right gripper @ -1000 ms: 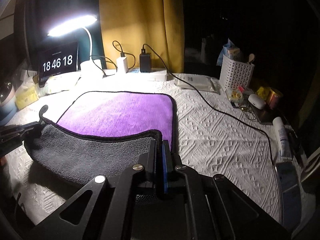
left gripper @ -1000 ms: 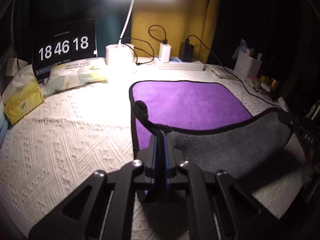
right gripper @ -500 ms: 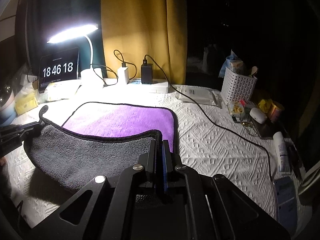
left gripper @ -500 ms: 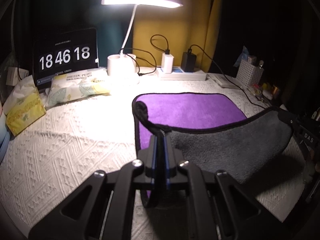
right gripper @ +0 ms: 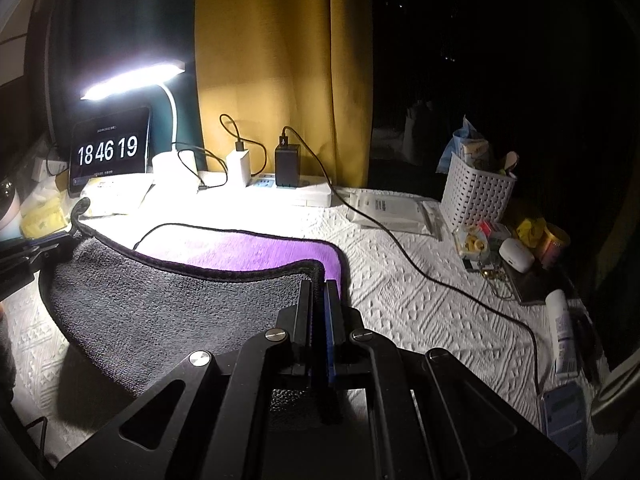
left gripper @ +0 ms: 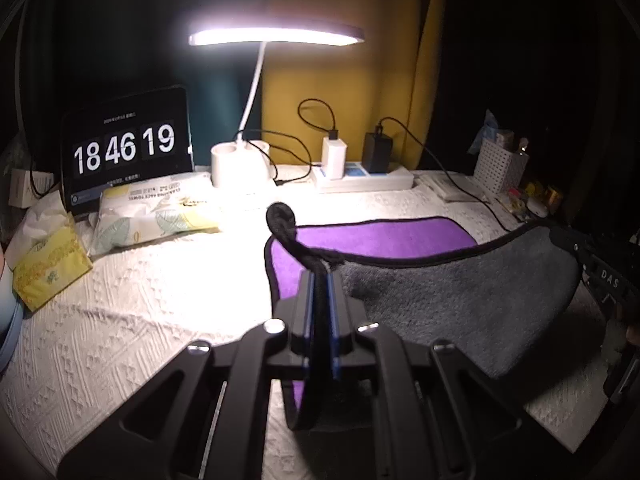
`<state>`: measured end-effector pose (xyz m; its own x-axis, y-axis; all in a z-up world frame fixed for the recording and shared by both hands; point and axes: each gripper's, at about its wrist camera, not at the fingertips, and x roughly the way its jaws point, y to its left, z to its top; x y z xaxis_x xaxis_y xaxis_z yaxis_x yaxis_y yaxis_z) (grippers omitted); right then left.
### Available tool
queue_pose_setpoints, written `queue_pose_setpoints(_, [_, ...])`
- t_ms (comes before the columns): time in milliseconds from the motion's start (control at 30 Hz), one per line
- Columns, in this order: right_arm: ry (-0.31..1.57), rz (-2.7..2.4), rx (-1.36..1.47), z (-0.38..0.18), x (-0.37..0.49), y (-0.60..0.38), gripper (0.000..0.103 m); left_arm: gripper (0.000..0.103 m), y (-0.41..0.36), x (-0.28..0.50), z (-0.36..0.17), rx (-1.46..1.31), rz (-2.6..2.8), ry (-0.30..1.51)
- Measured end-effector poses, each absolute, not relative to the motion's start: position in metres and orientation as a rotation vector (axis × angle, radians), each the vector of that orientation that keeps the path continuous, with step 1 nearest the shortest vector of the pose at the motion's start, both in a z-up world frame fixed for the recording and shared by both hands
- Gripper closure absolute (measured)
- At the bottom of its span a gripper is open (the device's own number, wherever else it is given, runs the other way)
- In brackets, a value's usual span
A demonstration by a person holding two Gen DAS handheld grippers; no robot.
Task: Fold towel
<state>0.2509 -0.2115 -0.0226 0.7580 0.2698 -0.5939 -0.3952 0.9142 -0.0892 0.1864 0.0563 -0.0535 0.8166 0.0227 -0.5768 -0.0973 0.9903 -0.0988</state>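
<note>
Left gripper (left gripper: 319, 280) and right gripper (right gripper: 319, 290) each pinched a towel (left gripper: 460, 300) corner; grey underside hid most purple face.

the towel (left gripper: 440, 300) is purple on one face and grey on the other, edged all round with black binding. its near half is lifted off the white textured cloth and hangs in a sagging curve, grey side (right gripper: 168, 300) showing, with both near corners raised. the far half lies flat, purple side (right gripper: 248, 250) up. a black hanging loop (left gripper: 282, 220) sticks up at the near left corner
</note>
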Motion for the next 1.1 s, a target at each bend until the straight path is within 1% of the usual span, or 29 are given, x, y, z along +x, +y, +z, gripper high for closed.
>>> queue_pose_setpoints(1100, [0.628,0.322,-0.251,-0.035,0.328,-0.185,0.098,0.096,0.082,0.256,-0.064,-0.123,0.091,0.629])
